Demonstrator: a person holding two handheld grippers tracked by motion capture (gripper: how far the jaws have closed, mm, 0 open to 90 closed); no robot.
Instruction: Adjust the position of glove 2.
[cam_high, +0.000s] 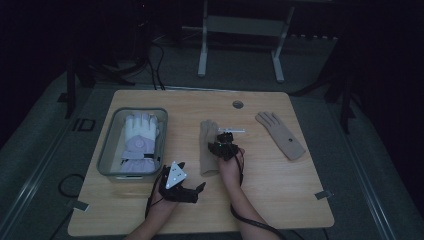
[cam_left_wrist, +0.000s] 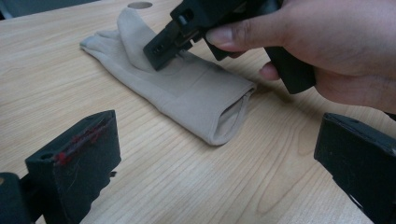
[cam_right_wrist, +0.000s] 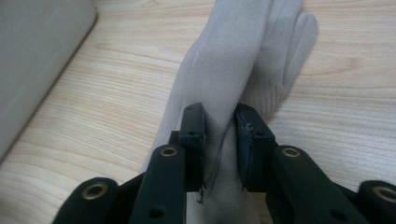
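Now right gripper (cam_right_wrist: 219, 140) pinches beige glove (cam_right_wrist: 233, 60).

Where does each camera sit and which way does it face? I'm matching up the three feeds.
High view: above the person's side, looking forward and down on the table; both forearms, left gripper, right gripper.
Left gripper view: rides the left gripper, looking between its wide-apart jaws at the beige glove and the other hand.
Right gripper view: rides the right gripper, looking along jaws pinching a fold of that glove.
Shared: all three show the beige glove; the bin also shows in the right gripper view.
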